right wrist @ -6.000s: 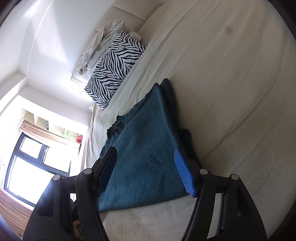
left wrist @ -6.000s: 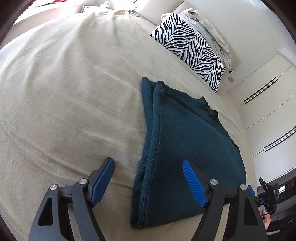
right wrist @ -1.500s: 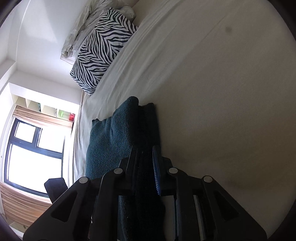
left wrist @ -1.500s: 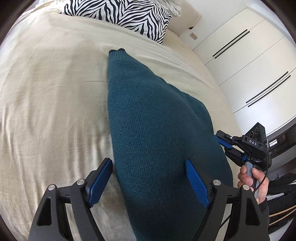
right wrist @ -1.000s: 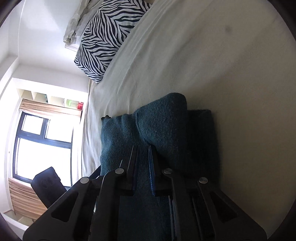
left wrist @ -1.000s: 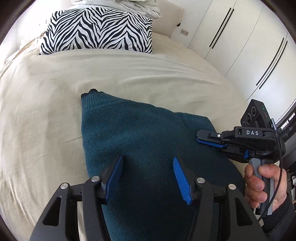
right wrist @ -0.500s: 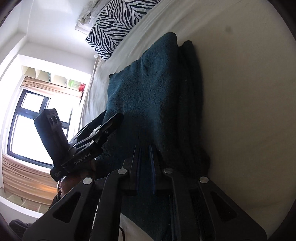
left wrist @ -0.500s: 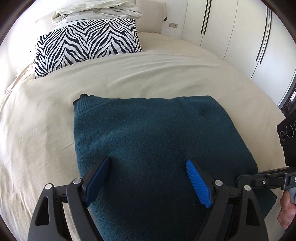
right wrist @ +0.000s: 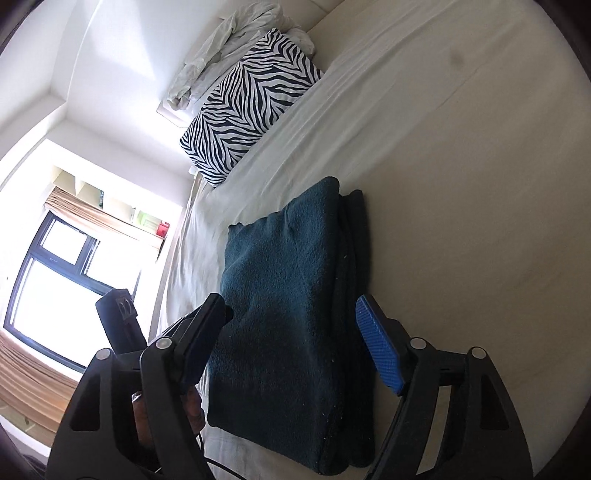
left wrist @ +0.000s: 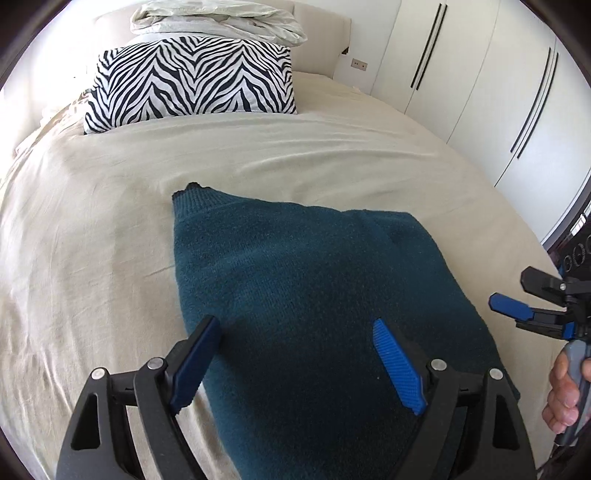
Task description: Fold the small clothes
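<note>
A dark teal knit sweater (left wrist: 314, 277) lies folded in a thick rectangle on the beige bed sheet (left wrist: 92, 240). My left gripper (left wrist: 295, 328) hovers open over its near end, blue pads apart and touching nothing. At the right edge of the left wrist view my right gripper (left wrist: 517, 295) is held by a hand, just off the sweater's side. In the right wrist view the right gripper (right wrist: 291, 306) has its jaws opening. The sweater (right wrist: 288, 295) lies below the gap with its stacked fold edges to the right, and no pad presses on it.
A zebra-striped pillow (left wrist: 192, 81) leans at the head of the bed under crumpled white bedding (left wrist: 218, 18). White wardrobe doors (left wrist: 480, 74) stand along the bed's right side. A bright window (right wrist: 55, 277) lies beyond the bed's other side. Bare sheet surrounds the sweater.
My right gripper was shut on the sweater's folded edge and now stands open, drawn back from it. My left gripper widened and pulled back a little. The sweater lies flat.
</note>
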Tool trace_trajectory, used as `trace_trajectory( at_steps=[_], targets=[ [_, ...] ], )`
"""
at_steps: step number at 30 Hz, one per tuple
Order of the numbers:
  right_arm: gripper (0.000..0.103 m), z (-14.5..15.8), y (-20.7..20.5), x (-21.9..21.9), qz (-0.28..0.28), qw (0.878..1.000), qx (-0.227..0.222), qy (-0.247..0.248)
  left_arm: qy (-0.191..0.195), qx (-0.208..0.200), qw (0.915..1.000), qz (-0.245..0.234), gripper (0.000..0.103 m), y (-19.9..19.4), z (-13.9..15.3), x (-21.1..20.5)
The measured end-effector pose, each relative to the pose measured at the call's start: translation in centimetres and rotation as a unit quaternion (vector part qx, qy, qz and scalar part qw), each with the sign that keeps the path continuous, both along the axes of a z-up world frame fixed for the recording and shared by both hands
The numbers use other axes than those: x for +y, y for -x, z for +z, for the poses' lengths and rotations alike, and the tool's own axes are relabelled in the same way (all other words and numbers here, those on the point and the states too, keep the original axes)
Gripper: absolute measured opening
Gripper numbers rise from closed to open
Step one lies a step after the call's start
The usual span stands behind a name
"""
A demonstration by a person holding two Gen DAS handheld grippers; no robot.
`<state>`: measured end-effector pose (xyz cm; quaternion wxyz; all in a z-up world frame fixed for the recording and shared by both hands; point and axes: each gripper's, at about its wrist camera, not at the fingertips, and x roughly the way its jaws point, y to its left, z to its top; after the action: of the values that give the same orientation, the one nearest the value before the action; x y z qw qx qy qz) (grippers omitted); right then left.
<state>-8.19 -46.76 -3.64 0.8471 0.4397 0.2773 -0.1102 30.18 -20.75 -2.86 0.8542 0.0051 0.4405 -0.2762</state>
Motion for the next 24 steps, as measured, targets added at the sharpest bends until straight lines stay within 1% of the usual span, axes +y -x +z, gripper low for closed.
trace_trajectory(
  at_steps=[2,3,5,6,8,9,10,11,12,14,15,16,17,19,20,22,24],
  targets=[
    [0.074,-0.9,-1.0,-1.1,-0.001,1.000,0.027,-0.015,0.026,0.006,0.9992,0.030,0.090,0.0,0.4,2.6],
    [0.074,-1.6,-1.3,-1.7,-0.003,0.999,0.040,-0.023,0.038,0.016,0.9981,0.046,0.093,-0.2,0.2,3.8],
    [0.074,-3.3,-2.4,-2.8,0.007,0.997,0.053,-0.052,0.065,0.061,0.9938,0.067,0.093,-1.2,-1.0,6.0],
    [0.073,-3.9,-2.8,-3.0,0.009,0.997,0.054,-0.059,0.078,0.090,0.9900,0.075,0.093,-1.8,-1.8,6.8],
    [0.071,-4.3,-3.7,-3.2,0.017,0.997,0.045,-0.063,0.118,0.143,0.9797,0.078,0.092,-2.7,-3.4,7.8],
    [0.066,-4.5,-4.2,-3.3,0.022,0.996,0.042,-0.069,0.134,0.167,0.9739,0.075,0.091,-3.0,-4.0,7.8],
    [0.064,-4.6,-4.8,-3.2,0.024,0.996,0.048,-0.070,0.147,0.183,0.9697,0.068,0.091,-3.1,-4.4,7.6],
    [0.064,-4.8,-5.5,-3.0,0.028,0.996,0.058,-0.063,0.155,0.193,0.9673,0.055,0.091,-3.2,-4.6,7.0],
    [0.063,-4.8,-6.1,-2.6,0.033,0.996,0.068,-0.055,0.156,0.203,0.9658,0.040,0.091,-3.2,-4.7,6.1],
    [0.060,-5.0,-7.4,-2.1,0.045,0.994,0.091,-0.042,0.143,0.209,0.9673,0.018,0.084,-3.0,-4.9,4.4],
    [0.052,-5.1,-7.8,-2.1,0.048,0.993,0.100,-0.040,0.124,0.203,0.9711,0.016,0.083,-2.9,-4.9,3.6],
    [0.046,-5.2,-8.1,-2.2,0.047,0.992,0.110,-0.040,0.114,0.196,0.9738,0.017,0.079,-2.8,-4.8,3.2],
    [0.035,-5.3,-8.4,-2.4,0.045,0.991,0.121,-0.039,0.108,0.196,0.9745,0.019,0.076,-2.9,-4.8,2.9],
    [0.031,-5.2,-8.9,-2.4,0.045,0.990,0.134,-0.026,0.103,0.195,0.9752,0.022,0.065,-2.9,-4.7,2.8],
    [0.029,-4.8,-9.3,-2.0,0.046,0.988,0.145,-0.005,0.101,0.193,0.9759,0.021,0.062,-2.8,-4.5,2.7],
    [0.027,-3.9,-9.8,-0.5,0.046,0.984,0.167,0.046,0.096,0.185,0.9779,0.017,0.053,-2.4,-4.0,2.7],
    [0.024,-2.7,-10.2,1.0,0.042,0.979,0.182,0.088,0.092,0.176,0.9800,0.015,0.048,-1.9,-3.2,3.3]
  ],
)
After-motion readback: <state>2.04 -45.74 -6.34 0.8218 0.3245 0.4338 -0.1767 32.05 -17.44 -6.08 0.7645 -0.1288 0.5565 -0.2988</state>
